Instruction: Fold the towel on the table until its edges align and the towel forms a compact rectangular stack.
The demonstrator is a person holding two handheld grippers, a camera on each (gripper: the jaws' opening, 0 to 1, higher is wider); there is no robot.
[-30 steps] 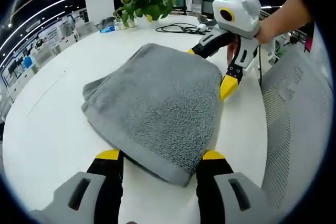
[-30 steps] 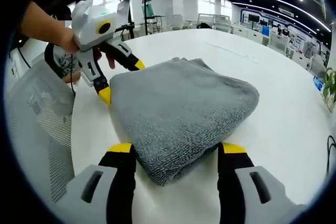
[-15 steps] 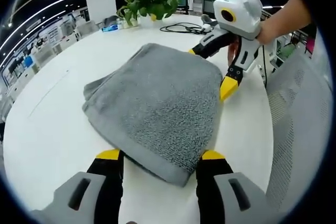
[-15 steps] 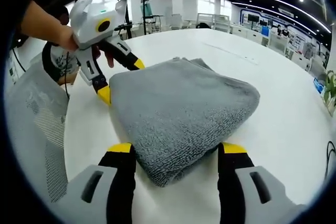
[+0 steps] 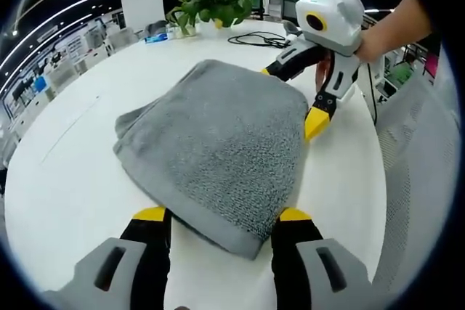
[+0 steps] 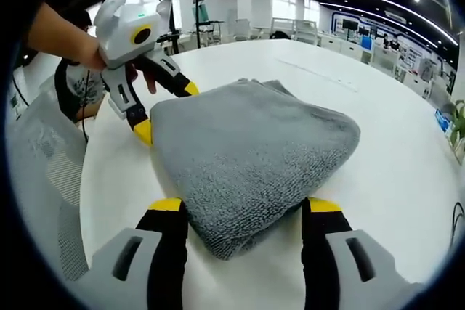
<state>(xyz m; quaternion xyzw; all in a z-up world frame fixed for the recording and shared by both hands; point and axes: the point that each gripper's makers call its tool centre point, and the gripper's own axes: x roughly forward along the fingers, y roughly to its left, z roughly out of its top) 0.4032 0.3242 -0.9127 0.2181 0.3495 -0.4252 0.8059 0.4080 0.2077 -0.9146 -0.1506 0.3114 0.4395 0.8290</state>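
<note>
Your folded grey terry towel [image 5: 214, 143] lies mid white round surface [image 5: 65, 179]; you hold the left gripper [image 5: 221, 215] and right gripper [image 6: 243, 205] wide, straddling opposite corners to square the stack

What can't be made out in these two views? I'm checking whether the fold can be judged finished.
- Towel layers: the top surface hides how the edges beneath align, in both views.
- Near towel corner, left gripper view: it lies between the left gripper fingers; contact unclear.
- Same for the right gripper in its view.
- Plant: its pot is too small to see.
</note>
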